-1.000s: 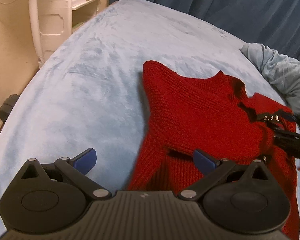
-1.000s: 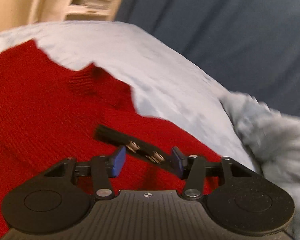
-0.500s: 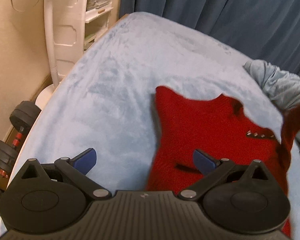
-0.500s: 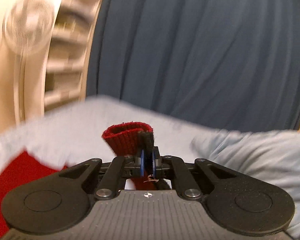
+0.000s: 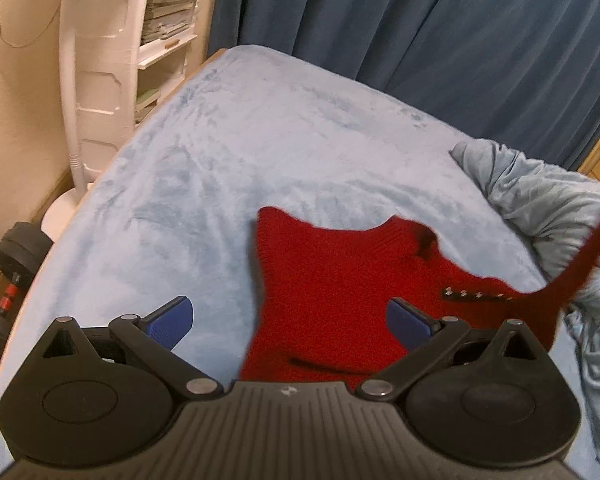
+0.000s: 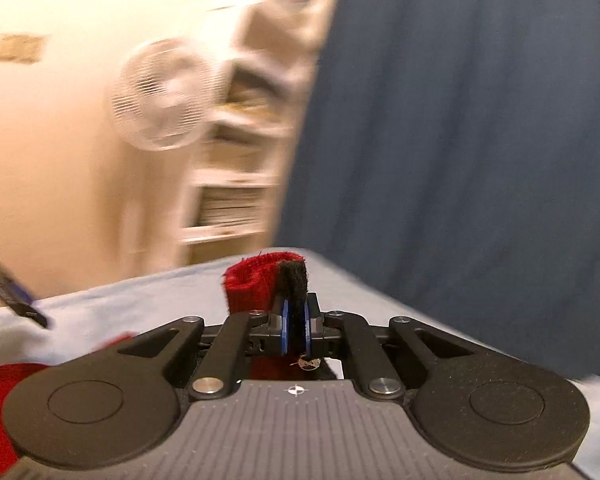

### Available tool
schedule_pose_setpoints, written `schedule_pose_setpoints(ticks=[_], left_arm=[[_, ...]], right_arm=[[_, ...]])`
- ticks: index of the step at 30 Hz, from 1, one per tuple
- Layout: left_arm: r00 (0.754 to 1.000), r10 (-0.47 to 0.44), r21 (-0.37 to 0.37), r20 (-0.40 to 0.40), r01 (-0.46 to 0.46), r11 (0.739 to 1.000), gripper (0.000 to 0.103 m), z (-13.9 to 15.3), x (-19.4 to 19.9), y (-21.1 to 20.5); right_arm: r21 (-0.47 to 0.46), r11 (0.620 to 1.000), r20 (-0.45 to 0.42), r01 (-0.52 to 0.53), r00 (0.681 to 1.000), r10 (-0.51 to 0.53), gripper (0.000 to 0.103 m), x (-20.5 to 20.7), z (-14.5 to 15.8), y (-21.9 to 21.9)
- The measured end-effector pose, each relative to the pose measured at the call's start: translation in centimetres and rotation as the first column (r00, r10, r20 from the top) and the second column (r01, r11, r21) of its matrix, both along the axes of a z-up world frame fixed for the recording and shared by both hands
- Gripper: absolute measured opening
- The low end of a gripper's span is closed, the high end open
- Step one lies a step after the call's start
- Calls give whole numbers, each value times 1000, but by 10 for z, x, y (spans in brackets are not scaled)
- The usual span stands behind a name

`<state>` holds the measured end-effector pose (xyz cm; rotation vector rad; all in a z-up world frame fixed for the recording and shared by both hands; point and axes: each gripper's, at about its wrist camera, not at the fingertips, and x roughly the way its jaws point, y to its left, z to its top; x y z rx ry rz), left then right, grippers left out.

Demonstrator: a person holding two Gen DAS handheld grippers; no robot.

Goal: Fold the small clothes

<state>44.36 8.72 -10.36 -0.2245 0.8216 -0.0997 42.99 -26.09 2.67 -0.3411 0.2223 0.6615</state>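
Sleeve-lifting step: my right gripper [image 6: 295,326] pinches the red sweater [image 5: 340,280] cuff, left gripper [image 5: 289,318] gapes empty; next, lay the sleeve across.

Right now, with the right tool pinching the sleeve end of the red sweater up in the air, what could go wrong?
1. The right tool grips only the sleeve cuff of the red sweater; the small bite might slip out.
2. The left tool is open and holds nothing, so lifting the sleeve further may drag the body across the blue blanket.
3. The sleeve hangs near the crumpled grey-blue fabric and could catch it.
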Motion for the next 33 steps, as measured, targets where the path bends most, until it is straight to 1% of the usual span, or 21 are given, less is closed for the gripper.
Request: schedule_pose_setpoints(ticks=[2,3,4,5,6,8,9,10,13,16,19,21,23,25,26,27,28,29,30,32,33], left_arm=[[1000,12,12,-9,-11,1000,103,-5,-1,10],[1000,21,19,-15,-20,1000,103,-8,-1,14],[999,29,26,-21,-29,999,103,-11,-1,21],[999,41,32,-28,-40,999,103,-15,-1,27],[998,50,31,-34,-49,998,103,-18,-2,33],[997,57,28,-45,-55,998,103,-24,-2,42],[997,56,30,-45,-54,998,103,-28,-2,45],[997,55,31,-44,-54,998,103,-32,-1,46],[997,54,-5,-57,-55,998,103,-46,2,45],[996,45,-47,-74,-49,998,103,-55,11,30],[996,24,-27,-81,-26,999,103,-62,21,7],[995,12,14,-98,-11,1000,103,-70,24,-8],[990,-5,78,-139,16,997,103,-86,25,-20],[984,-11,143,-179,37,989,103,-103,22,-28],[979,-11,176,-201,47,983,103,-111,18,-29],[976,-10,203,-218,55,978,103,-116,14,-30],[974,-15,226,-225,67,972,103,-118,6,-30],[975,-21,239,-222,76,968,103,-117,-2,-28],[976,-26,251,-215,81,965,103,-114,-12,-27],[977,-18,268,-212,76,960,103,-109,-35,-25],[975,-13,281,-220,76,957,103,-107,-48,-26]], right_arm=[[-30,995,-52,-95,994,93,9,22,-22,63],[-62,992,-81,-109,991,104,13,34,-35,97],[-121,990,-85,-73,994,63,36,45,-54,130],[-168,986,-68,-15,998,3,56,50,-68,150],[-192,981,-50,30,998,-40,58,55,-78,159],[-187,974,-34,127,990,-136,58,58,-96,147],[-175,963,-53,204,975,-216,58,60,-104,129],[-158,949,-87,273,953,-289,59,57,-111,107],[-93,891,-234,445,860,-454,59,32,-134,25],[-105,874,-316,474,817,-481,59,0,-162,-15],[-134,855,-364,501,777,-513,56,-20,-195,-26],[-135,834,-379,536,749,-543,55,-24,-219,-27],[-156,799,-387,581,708,-591,49,-22,-242,-30],[-276,768,-407,579,653,-639,50,-11,-278,-23],[-319,763,-378,562,663,-646,53,-11,-288,-17],[-332,761,-324,557,691,-647,53,-17,-287,-10],[-346,759,-310,551,697,-647,53,-23,-281,-6],[-323,766,-339,555,689,-641,57,-30,-273,-8],[-276,780,-394,562,674,-625,61,-43,-260,-14],[-187,784,-469,593,647,-601,79,-74,-240,-29],[-161,778,-497,607,631,-596,83,-94,-236,-35]])
